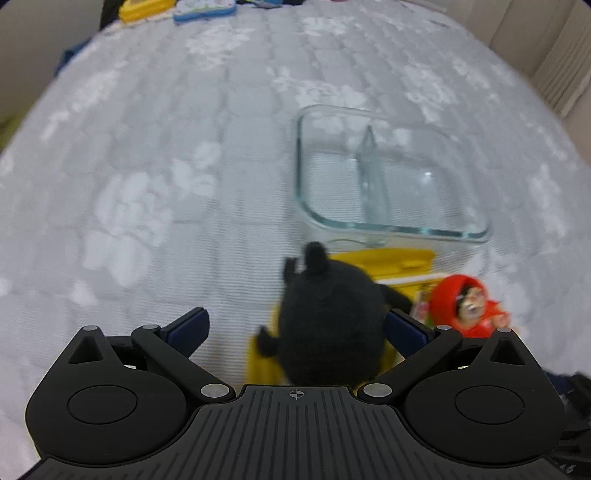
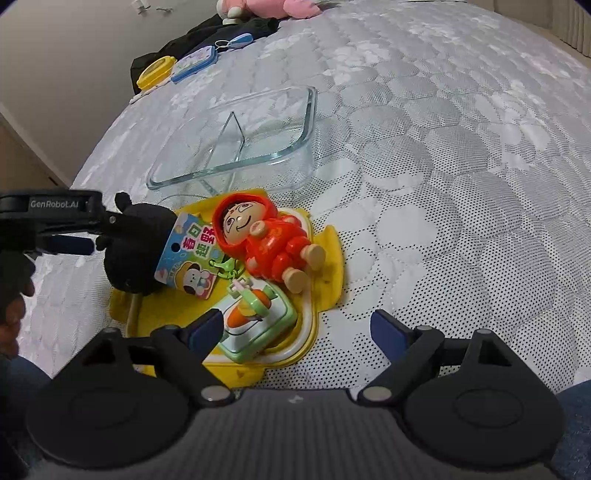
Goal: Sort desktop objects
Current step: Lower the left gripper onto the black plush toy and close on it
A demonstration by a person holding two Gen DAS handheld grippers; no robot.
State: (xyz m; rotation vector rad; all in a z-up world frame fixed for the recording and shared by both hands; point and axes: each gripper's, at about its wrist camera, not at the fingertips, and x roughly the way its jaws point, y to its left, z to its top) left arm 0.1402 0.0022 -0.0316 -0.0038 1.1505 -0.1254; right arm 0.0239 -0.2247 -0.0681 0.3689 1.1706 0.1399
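A black plush toy with a paper tag lies on a yellow tray. My left gripper is open around the plush, its fingers on either side; it also shows in the right wrist view. A red-hooded doll lies on the tray beside the plush; it also shows in the left wrist view. A green carrot toy lies at the tray's near end. My right gripper is open and empty just above the tray's near edge.
A clear glass two-compartment container stands just beyond the tray, also in the left wrist view. A yellow case, a blue case and pink plush lie far back on the quilted mattress.
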